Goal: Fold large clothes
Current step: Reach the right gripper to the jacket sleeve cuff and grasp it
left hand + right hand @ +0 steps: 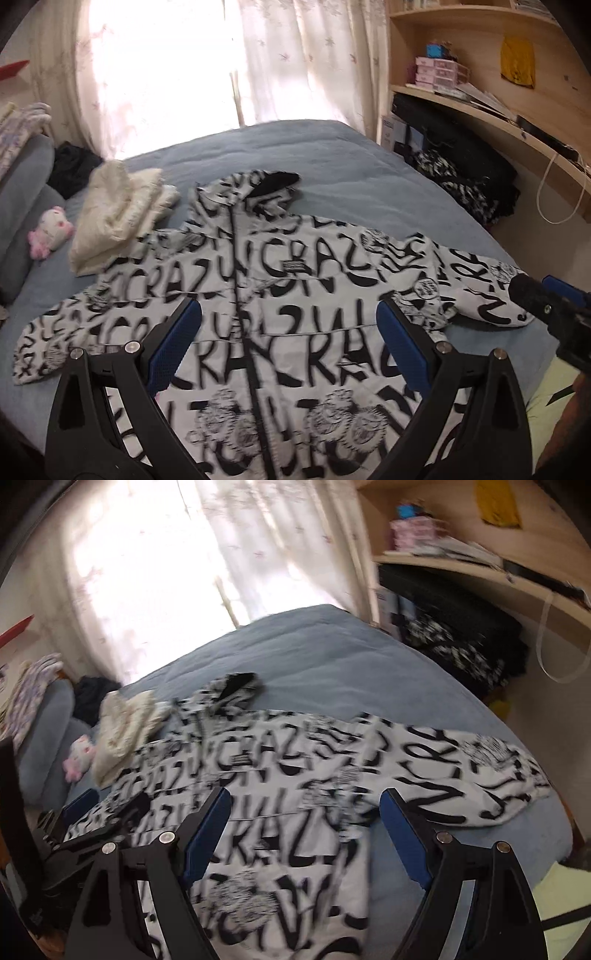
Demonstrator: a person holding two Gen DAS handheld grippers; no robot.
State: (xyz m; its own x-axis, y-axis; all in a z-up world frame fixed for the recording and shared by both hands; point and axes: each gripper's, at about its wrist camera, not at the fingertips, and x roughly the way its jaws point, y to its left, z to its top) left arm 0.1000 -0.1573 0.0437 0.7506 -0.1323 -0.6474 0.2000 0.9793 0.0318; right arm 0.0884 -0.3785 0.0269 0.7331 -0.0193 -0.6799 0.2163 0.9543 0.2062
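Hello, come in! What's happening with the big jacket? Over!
Left gripper open, right gripper open, both empty. Printed jacket flat on bed, unfolded. Cream garment overlaps its shoulder.

Matt white cloth printed with black lettering: jacket (295, 295), spread flat, lightly creased, black zip down the middle. Soft, faintly quilted blue-grey fabric: bed cover (351, 173). Fluffy cream pile: folded garment (118, 218) near the bed's left edge. Plush pink-and-white fabric: toy (51, 230). Matt black plastic with shiny metal rivets and textured blue pads: left gripper (288, 332), right gripper (303, 823). Pale smooth wood: shelves (480, 110). Thin, sheer, light-filtering cloth: curtain (184, 55).
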